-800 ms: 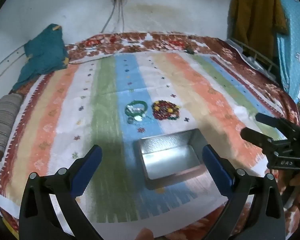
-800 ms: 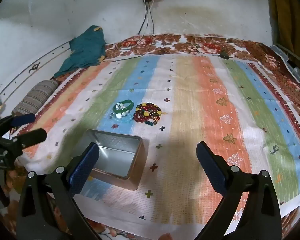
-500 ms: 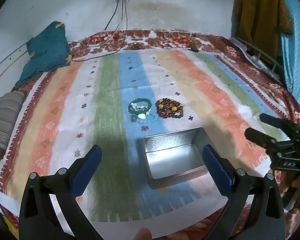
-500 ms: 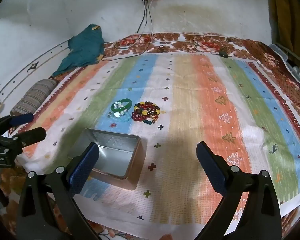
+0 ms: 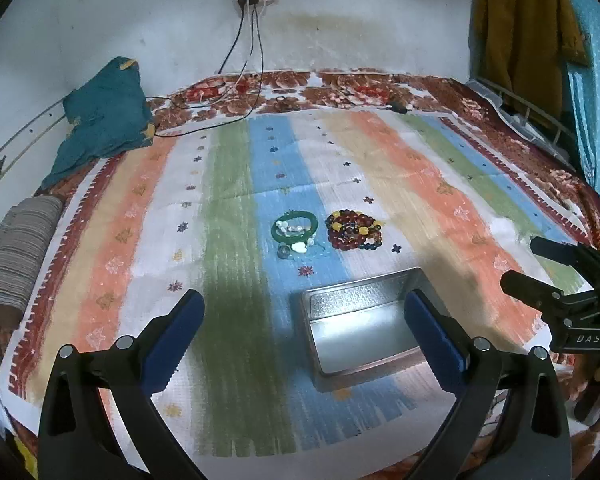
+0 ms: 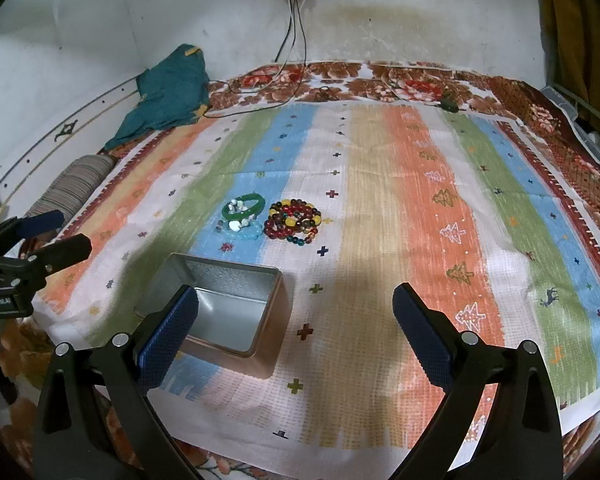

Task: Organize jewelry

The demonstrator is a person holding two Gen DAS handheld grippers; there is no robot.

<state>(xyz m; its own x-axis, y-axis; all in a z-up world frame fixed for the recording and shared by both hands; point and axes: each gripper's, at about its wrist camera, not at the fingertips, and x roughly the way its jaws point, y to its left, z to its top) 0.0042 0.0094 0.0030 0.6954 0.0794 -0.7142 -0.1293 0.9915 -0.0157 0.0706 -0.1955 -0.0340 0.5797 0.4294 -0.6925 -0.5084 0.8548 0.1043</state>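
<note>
An open, empty silver metal tin (image 5: 360,328) (image 6: 228,312) sits on a striped cloth over a bed. Beyond it lie a green bangle with white and pale blue beads (image 5: 294,232) (image 6: 242,216) and a pile of red, amber and dark bead bracelets (image 5: 354,229) (image 6: 294,220). My left gripper (image 5: 304,336) is open and empty, held above the cloth just before the tin; it also shows in the right wrist view (image 6: 40,236). My right gripper (image 6: 296,332) is open and empty, to the right of the tin; it also shows in the left wrist view (image 5: 540,264).
A teal cloth (image 5: 104,120) lies at the far left corner, a striped roll (image 5: 16,252) at the left edge. Cables (image 5: 240,92) run from a wall socket onto the bed's far end. A small dark object (image 6: 448,105) lies at the far side. Clothes (image 5: 524,32) hang at right.
Both wrist views have shifted slightly, with the jewelry and the wall socket sitting lower in frame. Both grippers stay open and empty. Nothing on the cloth has moved.
</note>
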